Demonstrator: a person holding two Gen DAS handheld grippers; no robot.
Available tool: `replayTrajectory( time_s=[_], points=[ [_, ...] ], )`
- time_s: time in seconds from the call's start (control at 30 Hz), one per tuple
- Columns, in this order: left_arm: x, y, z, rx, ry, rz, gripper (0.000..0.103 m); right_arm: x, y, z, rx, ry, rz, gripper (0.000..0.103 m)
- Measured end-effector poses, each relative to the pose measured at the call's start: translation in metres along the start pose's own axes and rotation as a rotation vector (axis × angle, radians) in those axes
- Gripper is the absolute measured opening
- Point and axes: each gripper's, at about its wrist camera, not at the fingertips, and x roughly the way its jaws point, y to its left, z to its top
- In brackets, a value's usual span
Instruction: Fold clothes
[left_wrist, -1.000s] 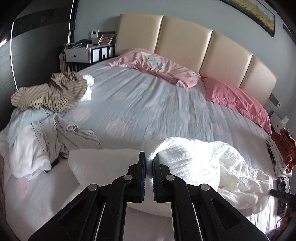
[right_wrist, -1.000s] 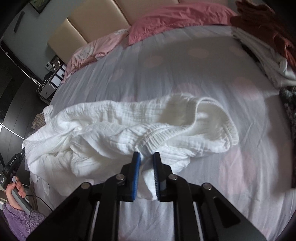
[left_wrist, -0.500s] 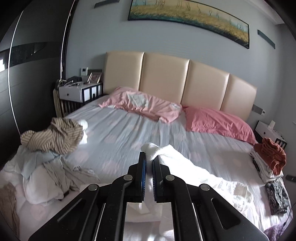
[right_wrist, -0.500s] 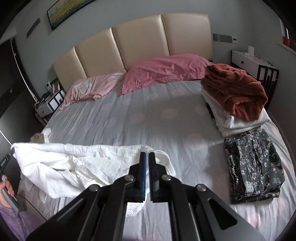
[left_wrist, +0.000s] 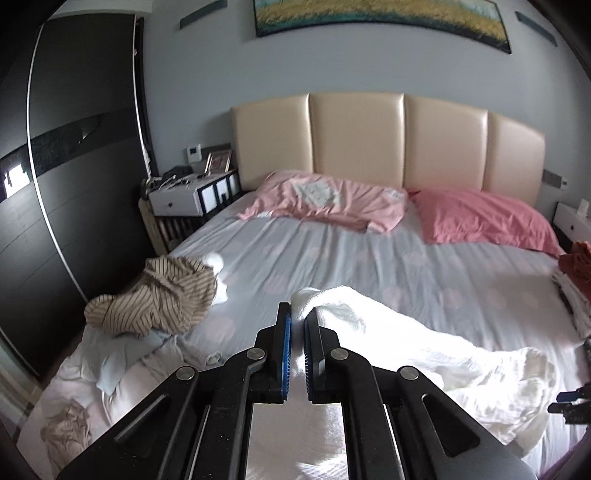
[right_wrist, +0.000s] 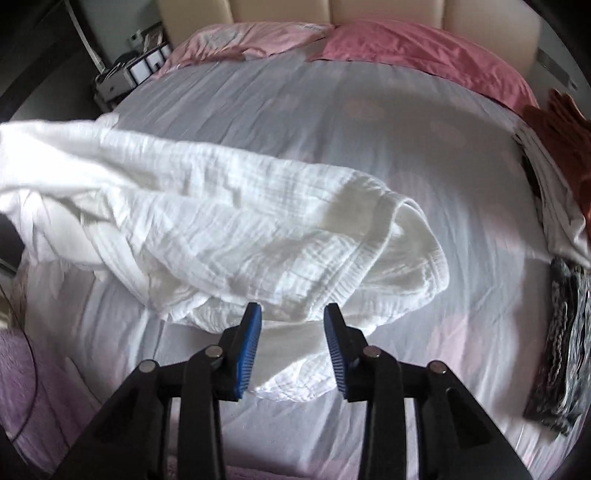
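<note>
A white crinkled garment lies stretched across the grey-lilac bed sheet. My left gripper is shut on one end of it and holds that end up off the bed, with the cloth bunched at the fingertips. In the right wrist view the same garment runs from the upper left to a rumpled end by my right gripper. That gripper points down at the bed and its jaws are opening. A flap of the white cloth lies below the gap, and the blue pads do not press on it.
A striped beige garment tops a heap of loose clothes at the bed's left edge. Pink pillows lie by the headboard. A folded stack with a rust-red top and a dark floral piece sit at the right edge.
My left gripper has risen with the white cloth's end still in it. My right gripper, shut half a second ago, has tipped down over the bed and spread its jaws, letting the cloth go.
</note>
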Motion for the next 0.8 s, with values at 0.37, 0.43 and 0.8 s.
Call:
replayTrajectory(
  time_s=[0.37,0.43,0.8],
  points=[
    [0.076,0.012,-0.062,-0.108,0.178,0.017,0.01,0.048,0.049,0.007,-0.328,0.077,-0.118,0.06],
    [0.08,0.011,-0.069,-0.111,0.196,0.006,0.028,0.057,0.048,0.009,-0.324,0.084,-0.154,0.06],
    [0.07,0.013,-0.076,-0.147,0.183,-0.083,0.065,0.04,0.021,0.036,-0.176,-0.031,-0.216,0.003]
  ],
)
